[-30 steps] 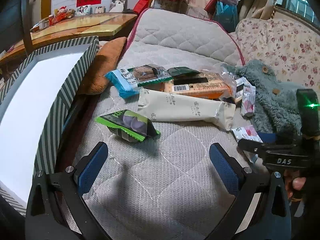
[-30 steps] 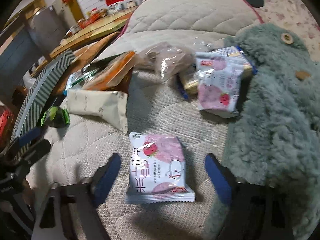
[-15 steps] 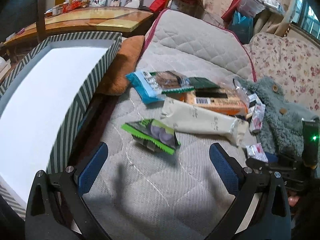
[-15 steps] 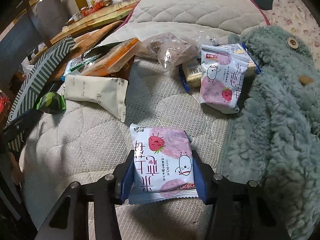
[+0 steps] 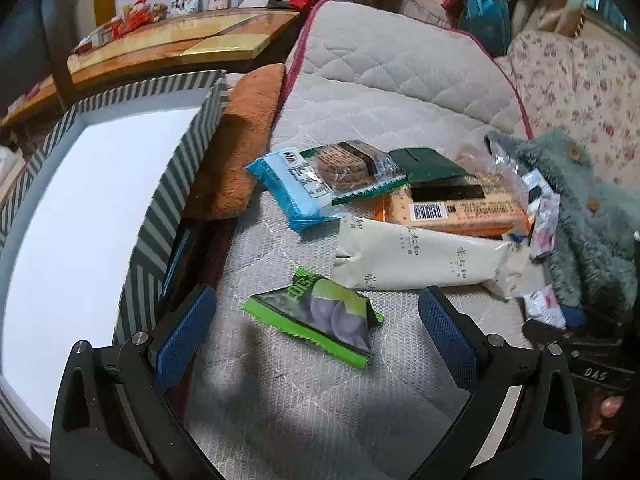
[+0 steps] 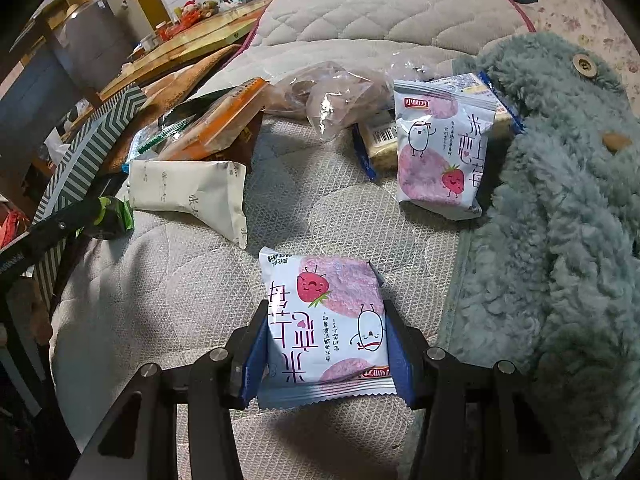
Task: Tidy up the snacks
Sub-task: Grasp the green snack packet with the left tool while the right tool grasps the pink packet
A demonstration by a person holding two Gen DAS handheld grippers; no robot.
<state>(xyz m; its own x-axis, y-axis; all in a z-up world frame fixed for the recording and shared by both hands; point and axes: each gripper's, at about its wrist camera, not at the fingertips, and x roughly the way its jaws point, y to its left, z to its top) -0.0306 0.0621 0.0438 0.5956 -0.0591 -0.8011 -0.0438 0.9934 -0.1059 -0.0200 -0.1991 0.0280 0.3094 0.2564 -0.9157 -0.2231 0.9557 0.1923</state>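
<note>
Right gripper (image 6: 326, 354) clamped on a white strawberry snack packet (image 6: 324, 320), blue pads (image 6: 256, 354) pressed against both side edges, packet lying on the quilted grey mattress (image 6: 160, 280); a second, matching strawberry packet (image 6: 438, 152) farther off and to the right, leaning over a yellowish barcoded pack (image 6: 380, 138) beside the teal fleece garment (image 6: 560, 200)

Left gripper (image 5: 316, 332) with fingers wide apart, nothing between the pads, poised over a green-edged packet with purple fruit (image 5: 320, 316) that lies flat on the mattress (image 5: 280, 400), not touching either pad

Just beyond the green packet, a long cream wrapper (image 5: 416, 256) lying crosswise; farther still, a blue and clear biscuit pack (image 5: 320, 180), a dark green sachet (image 5: 424, 164) and an orange barcoded pack (image 5: 452, 208) heaped together, touching one another

To the left, a striped box (image 5: 176, 200) with a white inside, standing beside the mattress edge, with a brown cushion (image 5: 240, 148) at its far right corner

At the far right of the left wrist view, a fingertip (image 5: 610, 404) below the black frame of the other gripper; clear crumpled bag (image 6: 332, 96) at the far side of the heap
</note>
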